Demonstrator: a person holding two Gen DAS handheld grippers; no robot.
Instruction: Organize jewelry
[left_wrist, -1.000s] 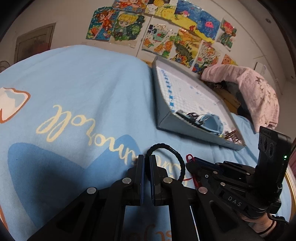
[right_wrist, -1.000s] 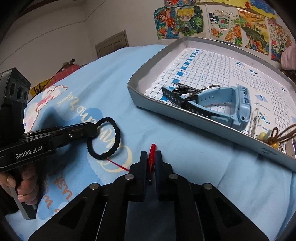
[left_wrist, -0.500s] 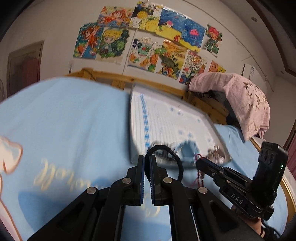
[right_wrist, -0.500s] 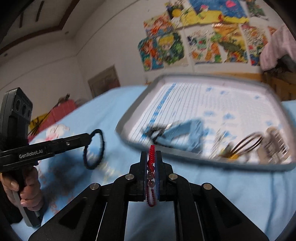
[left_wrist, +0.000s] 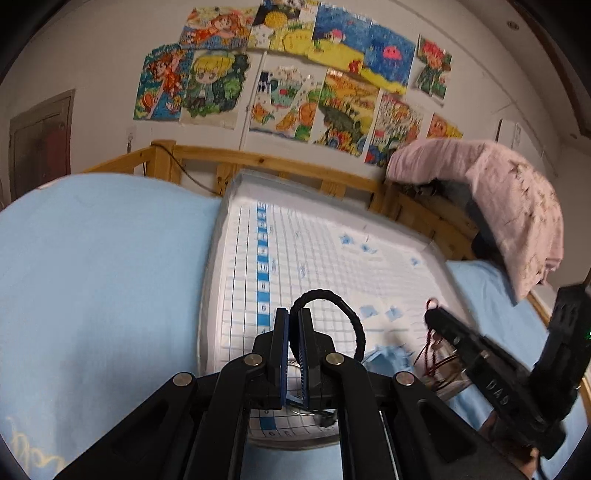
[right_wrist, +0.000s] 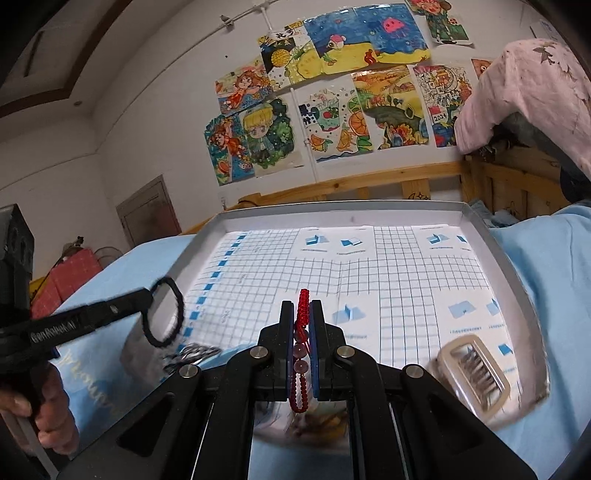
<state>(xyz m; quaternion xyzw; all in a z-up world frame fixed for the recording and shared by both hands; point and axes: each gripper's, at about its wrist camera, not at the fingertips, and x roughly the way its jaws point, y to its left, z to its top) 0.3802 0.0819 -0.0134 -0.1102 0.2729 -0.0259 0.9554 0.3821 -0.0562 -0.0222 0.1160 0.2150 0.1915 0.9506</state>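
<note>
Lifted off blue bedspread (left_wrist: 92, 258), now above grid-lined tray (right_wrist: 495, 251): left gripper (left_wrist: 293, 314) clamped on black braided bracelet (left_wrist: 347, 314), right gripper (right_wrist: 303, 314) clamped on red beaded bracelet (right_wrist: 302, 332). Risk: dangling loops snagging tray clutter.

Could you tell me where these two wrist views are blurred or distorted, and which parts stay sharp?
Left wrist view: the tray grid and the right hand-held gripper smear with motion; the black braided ring stays crisp. Right wrist view: the red beaded bracelet is sharp, the near tray contents and the clear comb case blur. Both views: fisheye bends the edges.
</note>
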